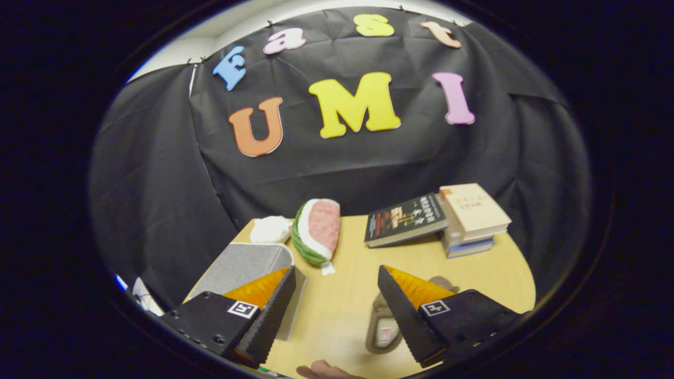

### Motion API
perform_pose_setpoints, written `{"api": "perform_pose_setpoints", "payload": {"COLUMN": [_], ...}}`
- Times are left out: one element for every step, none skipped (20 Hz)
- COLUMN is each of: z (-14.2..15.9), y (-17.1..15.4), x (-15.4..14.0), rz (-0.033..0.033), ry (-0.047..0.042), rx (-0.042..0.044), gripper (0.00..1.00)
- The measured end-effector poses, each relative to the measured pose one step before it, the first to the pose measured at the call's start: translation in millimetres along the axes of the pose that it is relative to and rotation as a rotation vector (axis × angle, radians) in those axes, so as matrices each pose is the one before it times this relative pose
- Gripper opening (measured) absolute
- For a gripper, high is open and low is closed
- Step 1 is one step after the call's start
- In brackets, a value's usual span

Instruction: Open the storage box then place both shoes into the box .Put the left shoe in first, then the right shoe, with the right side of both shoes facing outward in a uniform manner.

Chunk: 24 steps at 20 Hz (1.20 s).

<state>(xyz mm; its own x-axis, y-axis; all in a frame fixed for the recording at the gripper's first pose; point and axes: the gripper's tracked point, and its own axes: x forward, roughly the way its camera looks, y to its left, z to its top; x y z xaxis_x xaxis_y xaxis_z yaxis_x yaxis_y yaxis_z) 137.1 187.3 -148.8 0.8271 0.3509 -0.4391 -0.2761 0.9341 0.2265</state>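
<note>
A light wooden table (342,310) is seen set against the black cloth wall (158,173) of the booth, with the gripper (337,295) held above its near edge. The two fingers are spread wide apart, and nothing is clamped between them; bare tabletop is seen in the gap.

At the near left, a grey fabric-covered storage box (239,266) is shown with its lid down, partly hidden behind the left finger (271,308). A stack of books (471,223) is placed at the far right of the table, a pale-covered volume lying on top, and a dark-covered book (405,218) is propped at a tilt against the stack's left side.

A watermelon-slice plush (316,231) is seen in the middle of the far side, just beyond the box, and a small white soft object (269,229) is set just to its left; what it is cannot be told.

A greyish-brown shoe (384,329) is found on the table just beside the right finger (405,316), largely covered by it; whether it is the left or right shoe cannot be told. Part of a person's hand (321,371) is visible at the table's near edge.
</note>
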Motion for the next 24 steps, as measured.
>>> {"api": "perform_pose_setpoints", "payload": {"z": [-7.24,-8.51,-4.95,-5.78,-6.34,-6.61,-3.76,-6.42,-3.52,-3.89,-1.72,-0.71,-2.09,-0.91,-0.6,-2.28,-1.46,-3.36,-0.76,-3.02,0.39,-0.27,1.31,-2.26], "y": [12.95,11.32,10.87,7.42,5.63,4.04,1.19,-0.13,0.61,-2.47,0.18,-0.82,-4.84,-5.92,2.63,2.72,1.27,1.46,-2.79,0.28,1.19,2.04,0.65,0.08], "x": [14.64,15.52,14.46,13.88,14.11,15.58,15.95,14.07,9.93,7.89,5.97,4.32,6.46,6.31,3.13,1.7,2.92,4.45,1.82,3.33,-1.9,-0.35,-0.52,-2.06], "rz": [0.04042,0.04606,0.04819,0.04659,0.04287,0.04147,0.02796,0.02999,0.03426,0.02783,0.0517,0.04562,0.01689,0.01033,0.03378,0.03493,0.03421,0.0425,0.02047,0.03026,0.02965,0.02034,0.00888,-0.00285], "ry": [0.04701,0.04315,0.04324,0.04656,0.05102,0.04518,0.03792,0.0397,0.03255,0.03102,0.03651,0.02677,0.02762,0.02209,0.01687,0.01788,0.02051,0.03219,0.02794,0.01487,0.00921,-0.00626,-0.00047,-0.00257], "rx": [0.02385,0.0323,0.04034,0.04577,0.0398,0.03843,0.02965,0.02959,0.02329,0.03105,0.03298,0.02823,0.01858,0.01877,0.02995,0.0259,0.02298,0.02784,0.0305,0.0319,0.03123,0.02894,0.003,-0.00978], "gripper": [0.96,0.96,0.96,0.96,0.96,0.96,0.96,0.96,0.96,0.95,0.96,0.95,0.95,0.95,0.95,0.96,0.95,0.95,0.94,0.93,0.93,0.85,0.78,0.7]}}
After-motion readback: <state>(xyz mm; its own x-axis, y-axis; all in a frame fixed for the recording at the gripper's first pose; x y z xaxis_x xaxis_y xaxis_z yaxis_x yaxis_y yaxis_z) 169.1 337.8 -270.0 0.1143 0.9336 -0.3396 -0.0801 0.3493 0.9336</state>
